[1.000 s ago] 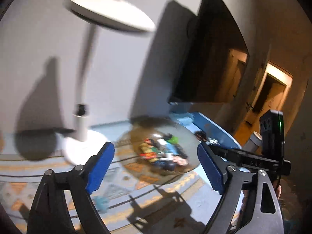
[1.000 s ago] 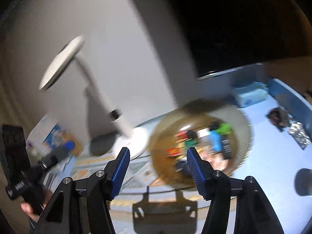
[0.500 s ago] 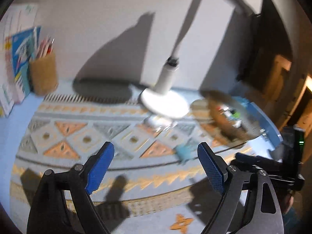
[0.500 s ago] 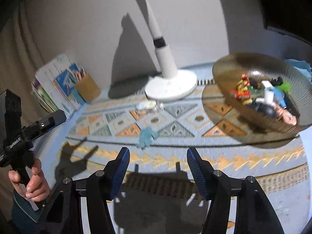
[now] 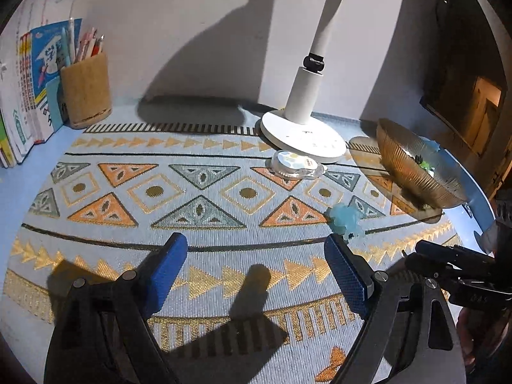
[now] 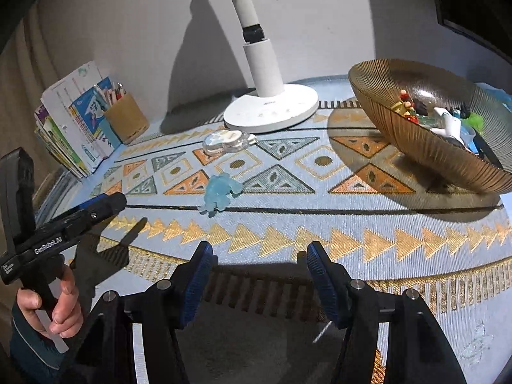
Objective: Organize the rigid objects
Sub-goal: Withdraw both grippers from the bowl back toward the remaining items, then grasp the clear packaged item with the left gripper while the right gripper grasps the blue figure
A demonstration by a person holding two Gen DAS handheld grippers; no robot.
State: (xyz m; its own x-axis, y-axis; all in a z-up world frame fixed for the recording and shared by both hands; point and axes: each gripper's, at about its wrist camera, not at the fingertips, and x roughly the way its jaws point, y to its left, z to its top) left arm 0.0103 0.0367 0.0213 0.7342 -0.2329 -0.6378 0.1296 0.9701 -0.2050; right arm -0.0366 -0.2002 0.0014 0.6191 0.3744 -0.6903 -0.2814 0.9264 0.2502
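Left wrist: blue toy (image 5: 344,220) lies just beyond right fingertip (image 5: 332,243).

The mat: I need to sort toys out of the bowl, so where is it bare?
Bare: the mat between the pen cup and lamp base, and its near strip. Crowded: around the clear case, blue toy and bowl.

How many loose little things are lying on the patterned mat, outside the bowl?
2: a pale blue translucent toy figure mid-mat, and a clear plastic case beside the white lamp base.
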